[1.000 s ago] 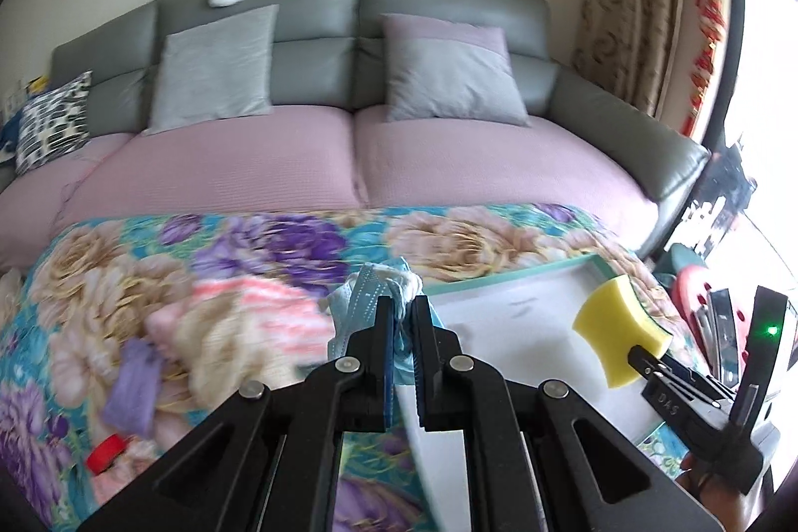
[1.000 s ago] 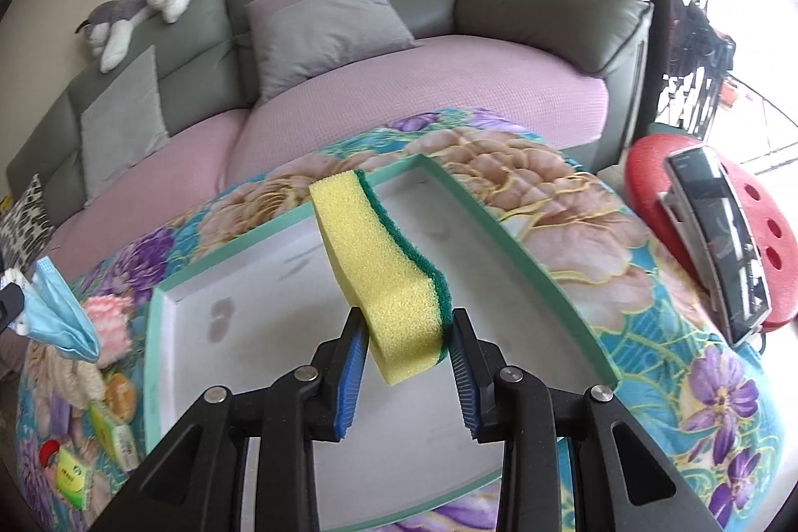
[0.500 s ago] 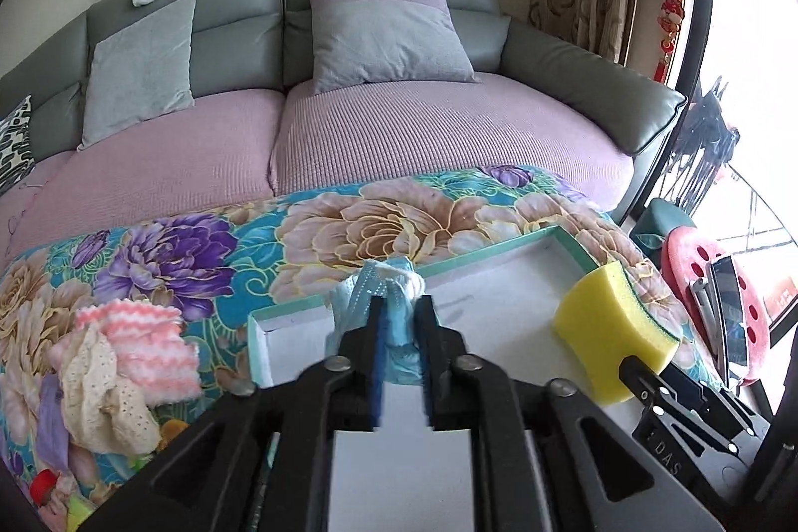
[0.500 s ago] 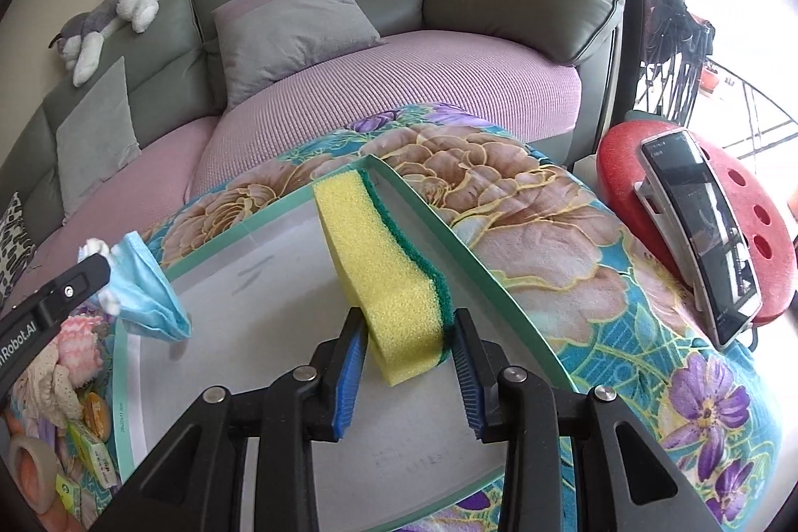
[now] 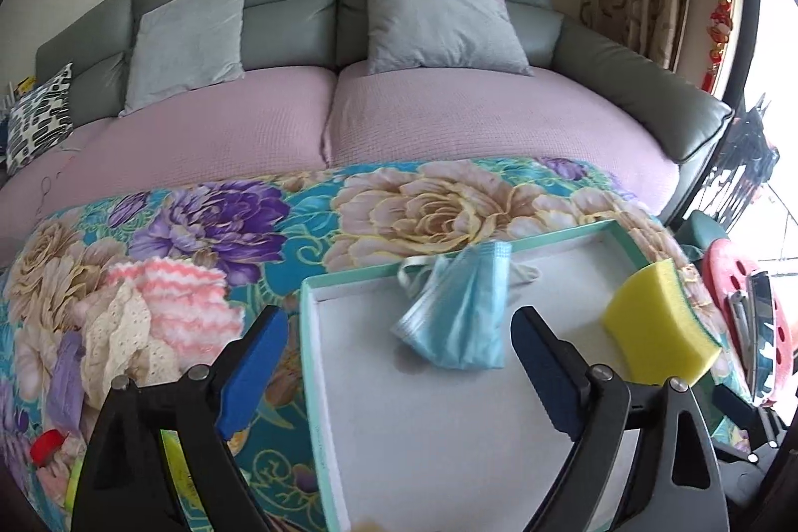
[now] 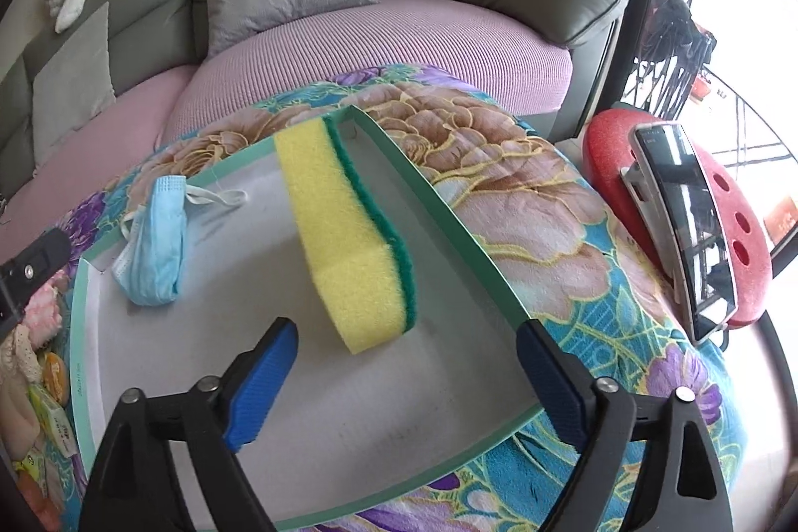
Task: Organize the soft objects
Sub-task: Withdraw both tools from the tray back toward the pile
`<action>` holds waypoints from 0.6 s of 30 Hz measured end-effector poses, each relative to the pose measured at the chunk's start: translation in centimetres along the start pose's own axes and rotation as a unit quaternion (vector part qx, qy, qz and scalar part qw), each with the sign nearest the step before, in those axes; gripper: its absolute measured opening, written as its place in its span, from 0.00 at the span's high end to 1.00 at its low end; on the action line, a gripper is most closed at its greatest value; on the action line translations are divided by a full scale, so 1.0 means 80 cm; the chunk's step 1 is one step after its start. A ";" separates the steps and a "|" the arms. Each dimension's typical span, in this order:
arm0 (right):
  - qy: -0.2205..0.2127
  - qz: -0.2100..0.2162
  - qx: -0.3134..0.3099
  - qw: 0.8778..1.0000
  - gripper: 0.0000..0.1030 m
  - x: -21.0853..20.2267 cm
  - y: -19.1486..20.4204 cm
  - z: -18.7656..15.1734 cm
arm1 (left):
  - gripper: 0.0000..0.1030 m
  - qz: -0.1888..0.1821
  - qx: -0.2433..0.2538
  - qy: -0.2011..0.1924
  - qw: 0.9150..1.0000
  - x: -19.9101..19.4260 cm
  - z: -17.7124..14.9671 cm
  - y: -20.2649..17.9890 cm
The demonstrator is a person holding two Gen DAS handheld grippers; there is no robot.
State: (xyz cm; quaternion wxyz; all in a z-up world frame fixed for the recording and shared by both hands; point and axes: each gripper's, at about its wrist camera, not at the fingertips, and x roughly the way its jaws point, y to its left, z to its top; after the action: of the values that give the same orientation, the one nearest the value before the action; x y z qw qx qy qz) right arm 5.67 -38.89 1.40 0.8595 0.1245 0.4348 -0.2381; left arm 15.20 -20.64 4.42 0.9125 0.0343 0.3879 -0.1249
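Jaws spread wide and holding nothing on both the left gripper and right gripper, above a green-rimmed tray. Only the left view shows the pile of cloths left of its jaws. In the tray: 1 blue mask and 1 yellow sponge, each ahead between the jaws.

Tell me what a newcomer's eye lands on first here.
The yellow sponge with its green scrub edge, lying in the right part of the teal-rimmed tray, beyond the open right gripper. Next, the crumpled blue face mask at the tray's far edge, beyond the open left gripper. All sit on a loud floral blanket.
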 end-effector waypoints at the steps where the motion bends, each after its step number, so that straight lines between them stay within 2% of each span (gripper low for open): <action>1: 0.004 0.000 0.003 1.000 0.05 0.001 -0.002 0.000 | 0.11 0.008 -0.002 0.002 1.000 0.001 -0.003 0.003; 3: 0.009 0.002 0.006 1.000 0.01 0.001 -0.005 -0.001 | 0.10 0.024 -0.007 0.003 1.000 0.003 -0.008 0.010; 5: 0.010 0.003 0.006 1.000 0.00 -0.002 -0.005 -0.001 | 0.05 0.029 -0.013 0.005 0.999 0.003 -0.012 0.016; 7: 0.008 -0.011 -0.004 1.000 0.00 -0.006 -0.002 -0.002 | 0.05 0.028 -0.020 0.005 0.999 0.002 -0.015 0.021; 18: 0.011 0.004 -0.025 1.000 0.00 -0.024 0.007 -0.001 | 0.05 0.044 -0.028 -0.004 0.999 -0.013 -0.022 0.038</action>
State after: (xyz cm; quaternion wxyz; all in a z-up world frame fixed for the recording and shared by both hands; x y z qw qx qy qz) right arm 4.91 -37.81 2.93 0.8586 0.1072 0.4496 -0.2219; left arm 14.05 -17.19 3.81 0.9195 0.0247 0.3854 -0.0739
